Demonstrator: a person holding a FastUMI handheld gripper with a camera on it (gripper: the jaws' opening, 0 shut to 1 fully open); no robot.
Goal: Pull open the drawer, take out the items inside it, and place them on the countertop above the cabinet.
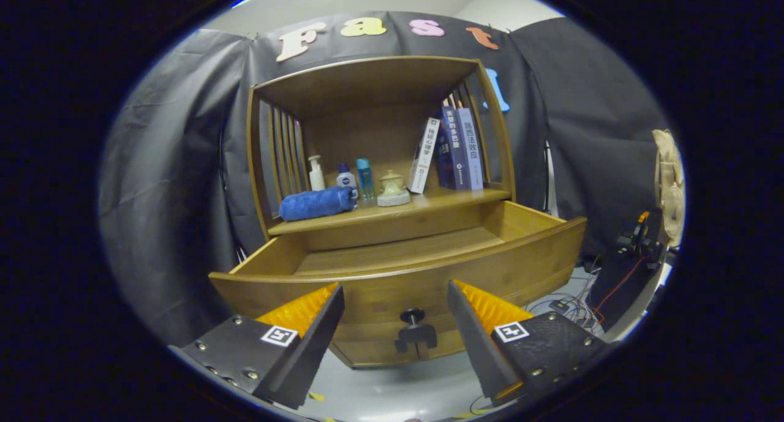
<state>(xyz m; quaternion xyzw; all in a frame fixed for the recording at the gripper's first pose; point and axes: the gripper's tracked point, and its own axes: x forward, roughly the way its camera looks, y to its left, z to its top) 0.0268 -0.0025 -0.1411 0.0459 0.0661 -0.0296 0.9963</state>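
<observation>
1. While the drawer [398,259] stood pulled open just beyond the fingers, its black knob [413,316] sat between them, touching neither.
2. The gripper [395,312] was spread wide and held nothing.
3. The drawer's visible floor looked bare wood.
4. On the countertop [429,203] above lay a rolled blue towel [317,203], beside a white pump bottle [316,173], two small bottles [355,178] and a pale lidded jar [392,189].
5. Books [450,152] leaned at the shelf's right side.
6. Cables [576,302] trailed on the floor to the right.
</observation>
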